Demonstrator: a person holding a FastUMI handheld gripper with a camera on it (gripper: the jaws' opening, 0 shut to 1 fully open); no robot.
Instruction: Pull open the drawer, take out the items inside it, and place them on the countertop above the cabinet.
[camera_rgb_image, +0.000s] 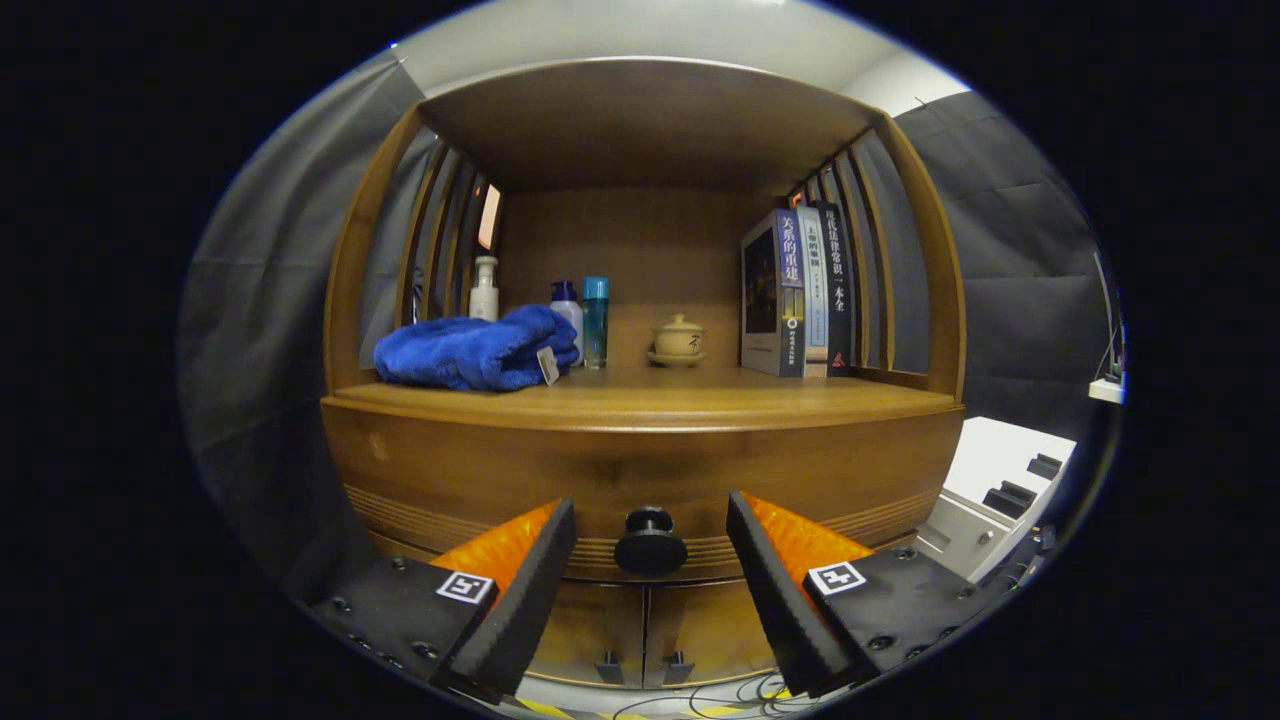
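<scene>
We see the claw (650, 560) held open in front of a wooden cabinet (640, 470), its two fingers spread wide to either side of the dark round knob (650, 542) on the drawer (640, 490). The knob sits between the fingertips, touched by neither. The drawer front is flush with the cabinet, closed. Its contents are hidden from us. On the table (660, 398) above the drawer we note a folded blue towel (475, 350) at the left, a white pump bottle (484, 290) behind it, two small bottles (585, 315) just beside the towel, a lidded cup (678, 340) on a saucer at centre, and upright books (800, 295) at the right. Two small doors (645, 625) lie below the drawer.
</scene>
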